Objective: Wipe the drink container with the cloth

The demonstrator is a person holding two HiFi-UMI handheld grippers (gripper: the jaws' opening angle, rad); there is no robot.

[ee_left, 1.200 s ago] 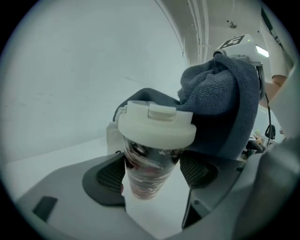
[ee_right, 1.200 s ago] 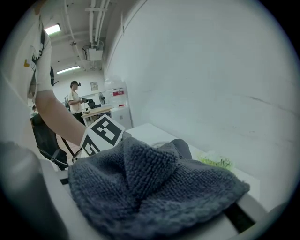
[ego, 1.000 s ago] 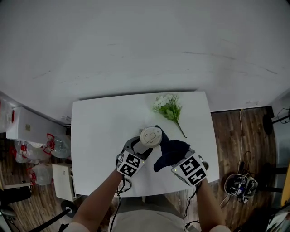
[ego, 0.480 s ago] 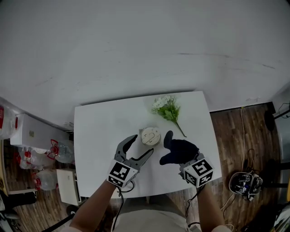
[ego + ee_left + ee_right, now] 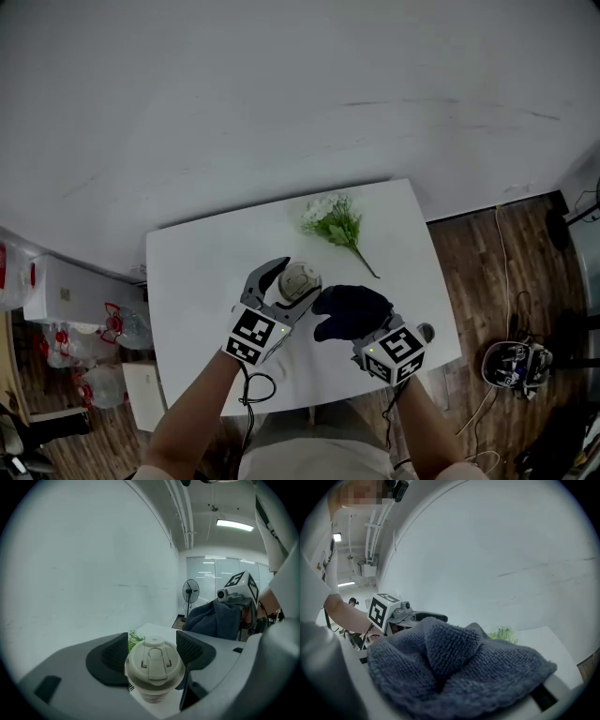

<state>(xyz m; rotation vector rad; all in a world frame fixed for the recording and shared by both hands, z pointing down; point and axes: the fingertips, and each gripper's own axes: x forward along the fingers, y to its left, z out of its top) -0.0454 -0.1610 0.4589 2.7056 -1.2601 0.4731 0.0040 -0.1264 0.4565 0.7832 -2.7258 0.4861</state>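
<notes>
Two handheld grippers are raised over a white tabletop [image 5: 206,272], side by side and pointing away from the person.

The left gripper [image 5: 295,281] has its jaws spread wide. The drink container [image 5: 153,667], a pale cup with a beige flip-top lid, shows right in the gap between them. In the left gripper view its lid fills the space from one ribbed pad to the other and covers the inner edge of each, but neither pad can be seen pressing on it. The cup stands upright, and bare tabletop shows just past its right side.

The right gripper [image 5: 366,330] has a dark blue cloth [image 5: 454,667] bunched between its jaws. They have just been easing open a little, yet the cloth is gripped and hangs clear of the tabletop. Its knitted folds pile up over the jaws, so the right gripper view shows little of them beyond the bundle. The cloth lies just right of the left jaws and close beside the cup; whether it touches the cup cannot be told.

Beyond both pairs of jaws, toward the far edge of the tabletop, lies a sprig of white flowers [image 5: 330,220] with green leaves, its stem pointing back toward the right gripper. It is well apart from the cup and the cloth.
</notes>
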